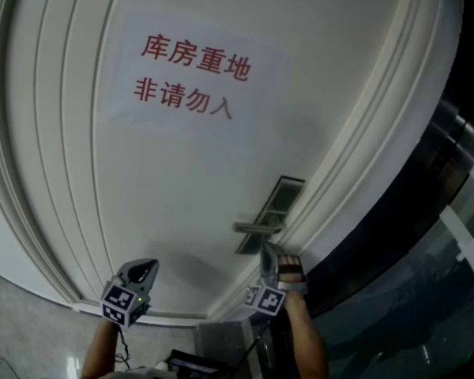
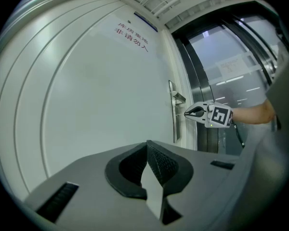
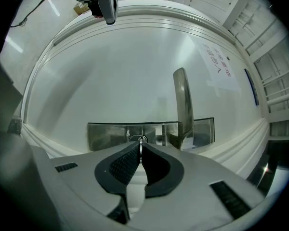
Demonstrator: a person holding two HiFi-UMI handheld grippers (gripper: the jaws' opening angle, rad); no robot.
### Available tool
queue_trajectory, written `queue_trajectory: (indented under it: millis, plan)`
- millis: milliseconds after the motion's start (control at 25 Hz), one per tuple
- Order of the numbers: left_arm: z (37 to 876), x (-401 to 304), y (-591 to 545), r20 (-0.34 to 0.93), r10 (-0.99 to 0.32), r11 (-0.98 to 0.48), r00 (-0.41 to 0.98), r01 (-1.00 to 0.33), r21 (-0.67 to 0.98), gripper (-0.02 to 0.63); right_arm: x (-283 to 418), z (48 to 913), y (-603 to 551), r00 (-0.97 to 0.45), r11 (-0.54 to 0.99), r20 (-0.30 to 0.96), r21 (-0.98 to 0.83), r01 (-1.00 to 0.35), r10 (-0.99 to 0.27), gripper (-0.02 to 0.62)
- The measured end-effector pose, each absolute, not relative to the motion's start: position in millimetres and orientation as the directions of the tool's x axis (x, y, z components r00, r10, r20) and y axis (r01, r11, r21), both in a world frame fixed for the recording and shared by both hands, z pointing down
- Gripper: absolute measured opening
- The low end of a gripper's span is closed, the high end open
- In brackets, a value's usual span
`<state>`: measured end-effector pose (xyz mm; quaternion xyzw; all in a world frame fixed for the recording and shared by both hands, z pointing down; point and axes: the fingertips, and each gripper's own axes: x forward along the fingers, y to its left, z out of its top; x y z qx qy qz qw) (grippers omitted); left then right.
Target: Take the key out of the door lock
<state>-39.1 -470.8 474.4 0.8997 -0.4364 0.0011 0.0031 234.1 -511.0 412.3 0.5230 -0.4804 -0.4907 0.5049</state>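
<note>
The key [image 3: 141, 139] shows as a thin metal blade standing out of the lock cylinder [image 3: 135, 138] in the door's metal plate [image 3: 106, 134]. My right gripper [image 3: 140, 146] is shut on the key, its dark pads pressed on both sides of the blade. In the head view the right gripper [image 1: 266, 249] points at the door just below the lever handle [image 1: 257, 227]. The left gripper view shows it side-on [image 2: 185, 113] at the plate [image 2: 173, 124]. My left gripper [image 2: 147, 147] is shut on nothing, held back from the door at the lower left [image 1: 142, 267].
The white panelled door [image 1: 182, 172] carries a paper sign with red characters [image 1: 191, 77]. The lever handle [image 3: 182, 97] sticks out beside the lock. Dark glass panels [image 1: 426, 235] lie to the right of the door frame. A person's forearm [image 1: 304, 338] holds the right gripper.
</note>
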Motion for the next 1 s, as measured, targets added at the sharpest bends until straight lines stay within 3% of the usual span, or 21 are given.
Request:
queue_trajectory:
  millis: [200, 640, 1000]
  plan:
    - [474, -38, -466, 0.007, -0.784, -0.621, 0.621, -0.784, 0.0, 0.009, 235, 409, -498, 0.07, -0.05, -0.052, 0.998, 0.026, -0.996, 0.02]
    - [474, -21, -445, 0.014, -0.762, -0.647, 0.647, -0.762, -0.011, 0.008, 230, 397, -452, 0.047, -0.073, -0.07, 0.994, -0.083, -0.996, 0.021]
    - [471, -8, -421, 0.02, -0.748, -0.663, 0.663, -0.748, -0.016, 0.009, 237, 400, -411, 0.05, -0.067, -0.063, 0.995, -0.079, -0.997, 0.021]
